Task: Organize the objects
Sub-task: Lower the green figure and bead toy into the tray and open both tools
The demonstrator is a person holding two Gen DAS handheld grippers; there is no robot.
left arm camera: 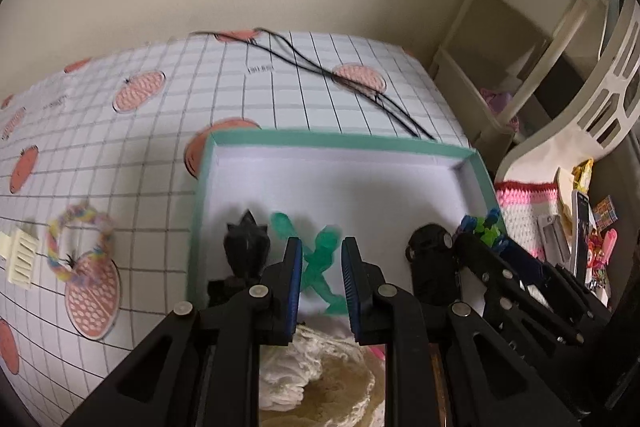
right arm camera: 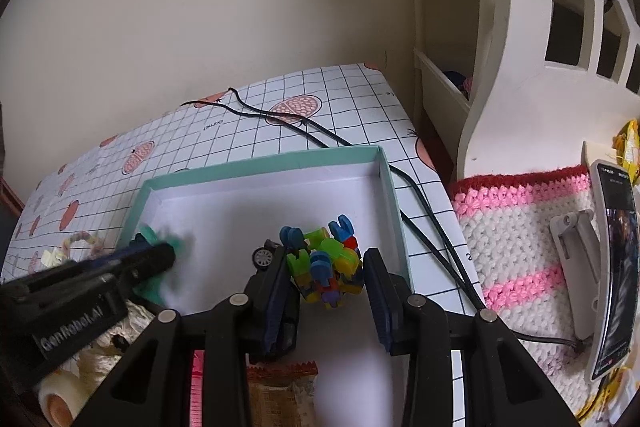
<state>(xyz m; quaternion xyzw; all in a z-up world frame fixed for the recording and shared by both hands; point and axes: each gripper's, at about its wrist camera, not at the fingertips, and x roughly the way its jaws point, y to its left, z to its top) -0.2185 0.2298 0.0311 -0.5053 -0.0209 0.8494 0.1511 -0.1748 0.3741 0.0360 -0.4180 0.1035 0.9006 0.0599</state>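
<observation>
"GenRobot.AI" is read on the left gripper (right arm camera: 160, 259) body; its jaws are parted around a blurred green figure (left arm camera: 320, 259) in the teal-rimmed box (left arm camera: 332, 141), contact not clear. The right gripper (right arm camera: 326, 279) is spread wide about a colourful block cluster (right arm camera: 324, 259), seemingly unclamped, beside a black toy car (left arm camera: 430, 259)

both wrist views look down and forward, close over the teal-rimmed box (left arm camera: 400, 143) (right arm camera: 256, 167); they share it and the checked tablecloth (left arm camera: 160, 147) (right arm camera: 340, 99).
</observation>
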